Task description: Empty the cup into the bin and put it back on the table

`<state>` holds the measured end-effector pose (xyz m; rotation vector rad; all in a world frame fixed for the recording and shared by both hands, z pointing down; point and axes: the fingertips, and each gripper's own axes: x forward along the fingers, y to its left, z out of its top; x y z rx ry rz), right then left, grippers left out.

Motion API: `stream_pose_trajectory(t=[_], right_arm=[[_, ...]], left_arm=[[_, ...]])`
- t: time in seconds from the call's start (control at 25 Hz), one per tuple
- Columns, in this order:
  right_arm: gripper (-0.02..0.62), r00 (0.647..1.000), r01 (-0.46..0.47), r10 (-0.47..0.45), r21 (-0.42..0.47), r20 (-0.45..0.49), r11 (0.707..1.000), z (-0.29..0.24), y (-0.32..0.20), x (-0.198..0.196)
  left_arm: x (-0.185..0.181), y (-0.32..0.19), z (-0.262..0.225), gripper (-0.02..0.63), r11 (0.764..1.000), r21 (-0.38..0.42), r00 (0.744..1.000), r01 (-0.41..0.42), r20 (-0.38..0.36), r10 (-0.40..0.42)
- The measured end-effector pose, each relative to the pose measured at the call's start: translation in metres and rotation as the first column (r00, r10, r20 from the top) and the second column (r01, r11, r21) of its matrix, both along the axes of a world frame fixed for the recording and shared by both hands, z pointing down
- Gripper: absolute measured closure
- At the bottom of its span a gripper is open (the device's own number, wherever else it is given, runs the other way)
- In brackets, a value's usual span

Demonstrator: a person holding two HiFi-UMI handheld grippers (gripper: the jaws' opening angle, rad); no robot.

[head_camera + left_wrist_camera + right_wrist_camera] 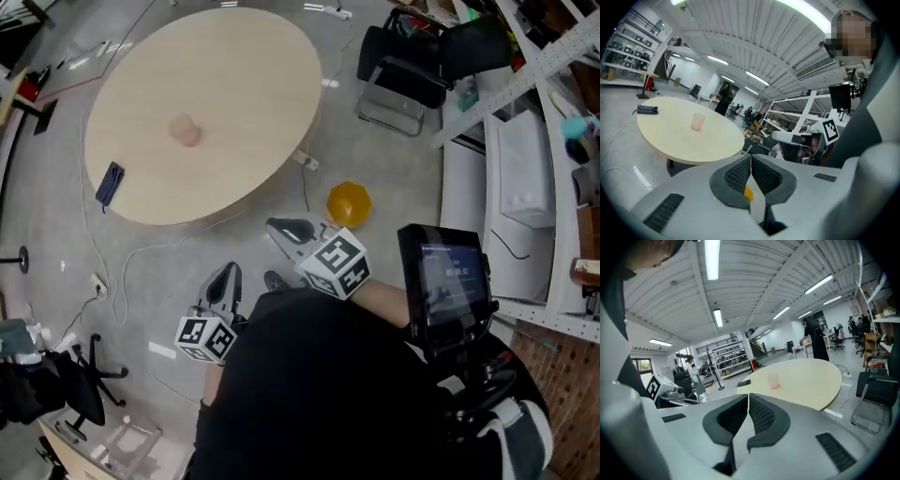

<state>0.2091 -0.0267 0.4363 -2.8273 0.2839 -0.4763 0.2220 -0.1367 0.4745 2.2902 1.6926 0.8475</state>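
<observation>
Fingers [737,174] on the left gripper [226,272] and right gripper [274,225] are pressing together on nothing; the cup [186,130] is standing on the worktop [244,84].
Head view: both grippers are hovering over the floor [47,216], with the cup sitting upright near the round worktop's middle, well apart at their 11 o'clock; a dark pouch [110,184] is lying at the worktop's 8 o'clock edge, and the yellow bin [349,203] is sitting on the floor off its 4 o'clock edge. Left gripper view: ribbed fingers are meeting along one seam, the cup [698,121] showing at 10 o'clock beyond them. Right gripper view: fingers [761,414] are touching too, the cup [773,380] showing at 1 o'clock.
</observation>
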Motion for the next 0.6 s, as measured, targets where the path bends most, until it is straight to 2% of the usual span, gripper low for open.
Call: stream_pose_trajectory(t=[0.24,0.44,0.6], right_arm=[[0.578,1.000,-0.020,0.020,-0.026,0.017,0.999,0.002,0.009,-0.003],[0.580,0.998,-0.036,0.039,-0.045,0.047,0.998,-0.002,0.009,-0.016],[0.580,0.992,-0.085,0.090,-0.061,0.090,0.995,-0.021,-0.009,0.008]], left_arm=[[0.004,0.017,-0.005,0.583,0.998,-0.044,0.999,-0.033,-0.017,0.032],[-0.004,0.018,-0.004,0.582,0.997,-0.063,0.999,-0.051,0.014,0.052],[0.028,-0.003,-0.017,0.583,0.994,-0.095,0.996,-0.061,0.062,0.067]])
